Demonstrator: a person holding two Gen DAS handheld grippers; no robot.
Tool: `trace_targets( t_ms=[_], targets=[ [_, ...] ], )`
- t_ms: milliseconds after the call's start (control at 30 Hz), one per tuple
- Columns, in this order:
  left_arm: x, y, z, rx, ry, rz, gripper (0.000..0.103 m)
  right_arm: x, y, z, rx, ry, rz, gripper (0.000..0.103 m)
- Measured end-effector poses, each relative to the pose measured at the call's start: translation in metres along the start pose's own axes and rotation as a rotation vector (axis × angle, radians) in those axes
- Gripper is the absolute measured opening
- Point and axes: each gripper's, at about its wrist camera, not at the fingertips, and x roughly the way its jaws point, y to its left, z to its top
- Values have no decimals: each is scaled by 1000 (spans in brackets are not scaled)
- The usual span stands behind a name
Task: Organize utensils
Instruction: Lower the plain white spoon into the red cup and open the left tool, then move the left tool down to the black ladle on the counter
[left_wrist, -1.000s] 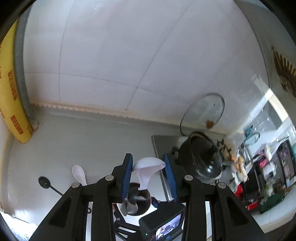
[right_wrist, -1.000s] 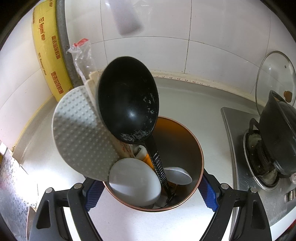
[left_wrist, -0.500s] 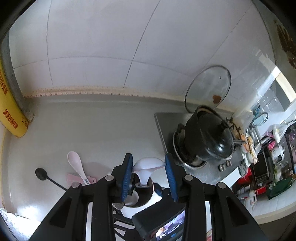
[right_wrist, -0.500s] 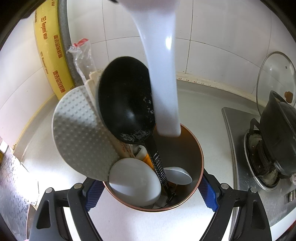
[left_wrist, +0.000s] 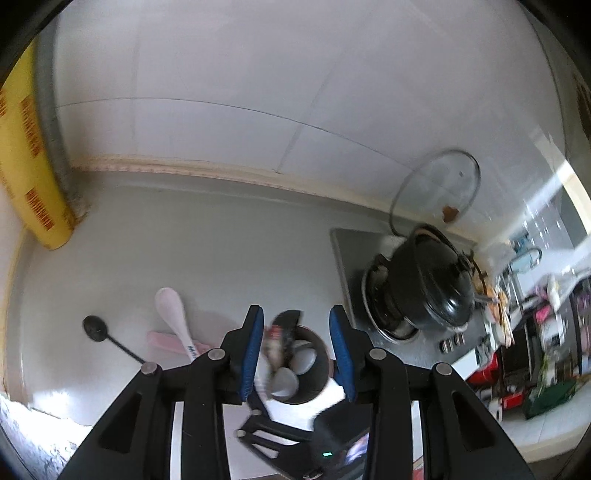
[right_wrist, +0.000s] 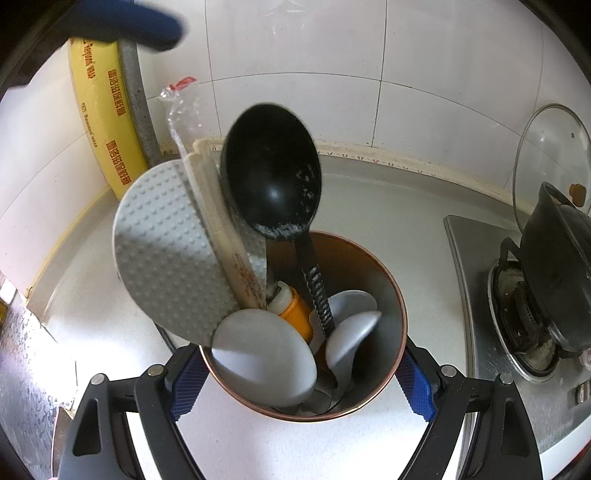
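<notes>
just changed: half a second back the left gripper (left_wrist: 296, 350) had a white plastic spoon pinched over the copper-rimmed round metal utensil holder (right_wrist: 384, 280); now its blue-padded fingers (left_wrist: 253, 347) are spread with nothing between them (spoon's been let go, I reckon).
what it means: one more utensil filed, and the left one is free for the next.
right gripper (right_wrist: 299, 384): its fingers clamp the holder from both sides, steadying it on the pale grey worktop (left_wrist: 207, 243).
holder: crowded – black plastic ladle (right_wrist: 271, 181) at 12 o'clock, dimpled grey rice paddle (right_wrist: 166, 243) at 9, pale spoon bowls low down.
left to do: white ceramic spoon (left_wrist: 173, 314), pink flat utensil (left_wrist: 162, 341) and small black long-handled spoon (left_wrist: 96, 328) lie on the worktop, around 9 o'clock from the holder.
</notes>
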Motion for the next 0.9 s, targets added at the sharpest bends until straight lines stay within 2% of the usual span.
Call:
trace_targets(
  t_ms=[267,367,467,733,867,900],
  targets=[
    [-23,65,-3,-145,-54,91,40,-1,2,0,-2,3,-3,90],
    [-31,89,-8,-194,-68,127,46,0,3,4,-10,10,-4,90],
    [-38,114,-15,-240,-76,165,47,1,2,5,-9,12,-4,90],
    [-36,172,-46,-324,-28,271,51,0,-4,4,27,-8,11,90],
    [-28,196,-62,-377,6,290,52,-3,-5,1,24,-13,9,90],
    [-27,202,-67,-387,10,296,56,-3,-5,0,22,-14,8,90]
  ],
)
